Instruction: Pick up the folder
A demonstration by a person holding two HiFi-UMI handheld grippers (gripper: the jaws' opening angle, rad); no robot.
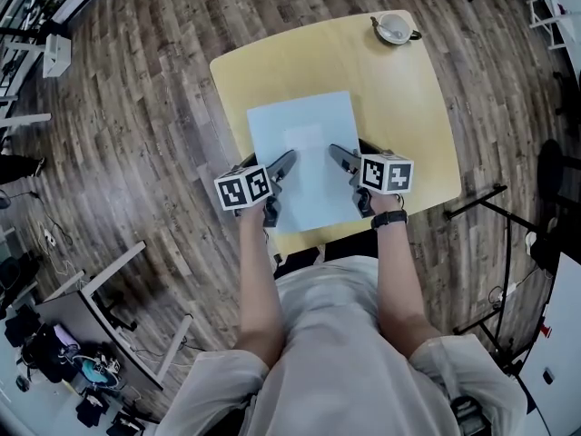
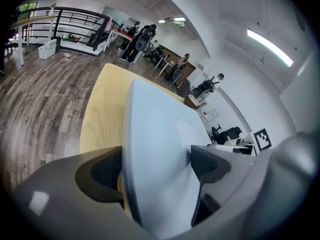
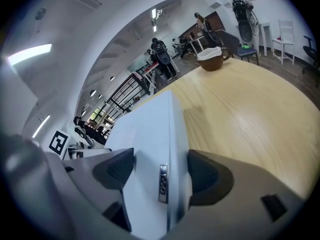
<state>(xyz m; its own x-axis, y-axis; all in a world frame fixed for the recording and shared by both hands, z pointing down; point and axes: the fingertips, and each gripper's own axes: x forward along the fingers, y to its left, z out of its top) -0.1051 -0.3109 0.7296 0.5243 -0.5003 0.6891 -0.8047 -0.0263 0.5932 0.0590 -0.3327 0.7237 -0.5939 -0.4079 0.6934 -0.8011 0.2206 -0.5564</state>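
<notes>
**Folder clamped at both side edges, ready to lift**

Location: the pale blue folder [image 1: 304, 148] lies flat near the middle of the yellow table [image 1: 413, 107], its near edge close to the table's near edge. A cup [image 1: 395, 28] stands well apart at the far corner. No view settles whether the folder has left the tabletop.

Left gripper [image 1: 277, 187]: the left gripper view shows its jaws straddling the folder's left edge, one pad on the upper face and one under it. It is clenched on the folder.

Right gripper [image 1: 352, 180]: the right gripper view shows its jaws closed across the right edge, which looks thicker and carries a small metal clip [image 3: 163, 183] between the pads. It too is grasping the folder.

Handling assessment: the folder appears light and fairly stiff, but broad and thin, so it will likely sag or flex if held from one side only. The cover looks smooth, so slipping is a risk under a weak grip. The present holds, opposite each other on the near halves of the two side edges, suit a level lift. Raising both grippers together should keep the far end from drooping.
</notes>
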